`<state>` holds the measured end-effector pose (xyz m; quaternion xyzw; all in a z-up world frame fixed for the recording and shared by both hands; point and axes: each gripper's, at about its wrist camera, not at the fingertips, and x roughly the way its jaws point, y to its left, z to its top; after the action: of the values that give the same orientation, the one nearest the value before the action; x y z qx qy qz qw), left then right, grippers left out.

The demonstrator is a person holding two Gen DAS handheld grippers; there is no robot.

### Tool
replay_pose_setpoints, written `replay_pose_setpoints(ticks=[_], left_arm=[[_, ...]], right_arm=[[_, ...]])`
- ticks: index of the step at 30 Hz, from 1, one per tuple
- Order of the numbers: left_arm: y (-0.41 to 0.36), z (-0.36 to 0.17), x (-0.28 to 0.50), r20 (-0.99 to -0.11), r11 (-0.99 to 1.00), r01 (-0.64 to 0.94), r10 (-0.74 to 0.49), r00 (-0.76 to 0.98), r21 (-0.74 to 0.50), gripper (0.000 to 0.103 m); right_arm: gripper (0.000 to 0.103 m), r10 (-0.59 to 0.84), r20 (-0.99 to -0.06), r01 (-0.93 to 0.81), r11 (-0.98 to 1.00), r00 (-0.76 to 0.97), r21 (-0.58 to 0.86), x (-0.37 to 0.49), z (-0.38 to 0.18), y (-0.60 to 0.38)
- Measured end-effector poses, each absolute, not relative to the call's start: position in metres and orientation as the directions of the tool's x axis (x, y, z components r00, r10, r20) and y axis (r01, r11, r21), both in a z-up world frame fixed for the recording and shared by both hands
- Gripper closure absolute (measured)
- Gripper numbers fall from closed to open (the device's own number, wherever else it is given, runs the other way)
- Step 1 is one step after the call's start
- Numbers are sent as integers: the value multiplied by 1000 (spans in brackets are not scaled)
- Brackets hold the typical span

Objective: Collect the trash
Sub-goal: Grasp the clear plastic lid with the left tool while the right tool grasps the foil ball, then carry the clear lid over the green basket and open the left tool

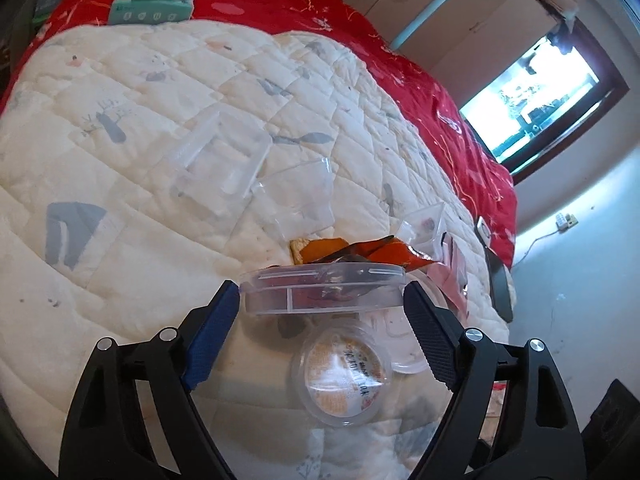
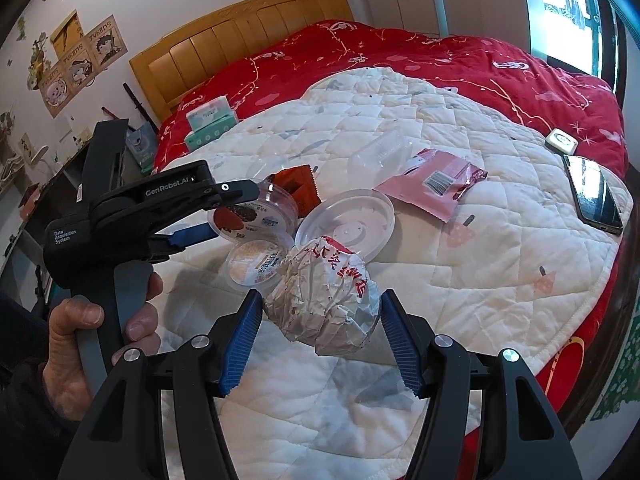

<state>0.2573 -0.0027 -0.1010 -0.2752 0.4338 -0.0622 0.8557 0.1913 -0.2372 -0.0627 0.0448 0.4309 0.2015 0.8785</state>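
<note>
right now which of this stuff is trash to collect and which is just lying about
Trash: round tub, crumpled wrapper, sealed cup, white lid, pink packet, orange wrapper, clear trays.

Lying about: phone, tissue packs, white gadget.

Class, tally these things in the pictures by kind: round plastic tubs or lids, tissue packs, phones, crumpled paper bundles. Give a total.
Round plastic tubs or lids: 3
Tissue packs: 2
Phones: 1
Crumpled paper bundles: 1
Total: 7

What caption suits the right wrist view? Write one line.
Right gripper clasps a crumpled white paper wrapper above a white quilted bedspread; left gripper grips a round clear plastic tub.
</note>
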Motion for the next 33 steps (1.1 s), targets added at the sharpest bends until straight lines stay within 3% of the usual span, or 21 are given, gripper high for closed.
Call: replay_pose_setpoints(ticks=[17, 33], left_arm=[[61, -45, 184, -661, 840, -136, -302, 687, -525, 21], [168, -37, 62, -674, 825, -320, -95, 733, -465, 21]], right_arm=[[44, 452, -711, -402, 880, 538, 254, 165, -40, -193], [44, 548, -708, -563, 787, 445, 255, 124, -33, -107]])
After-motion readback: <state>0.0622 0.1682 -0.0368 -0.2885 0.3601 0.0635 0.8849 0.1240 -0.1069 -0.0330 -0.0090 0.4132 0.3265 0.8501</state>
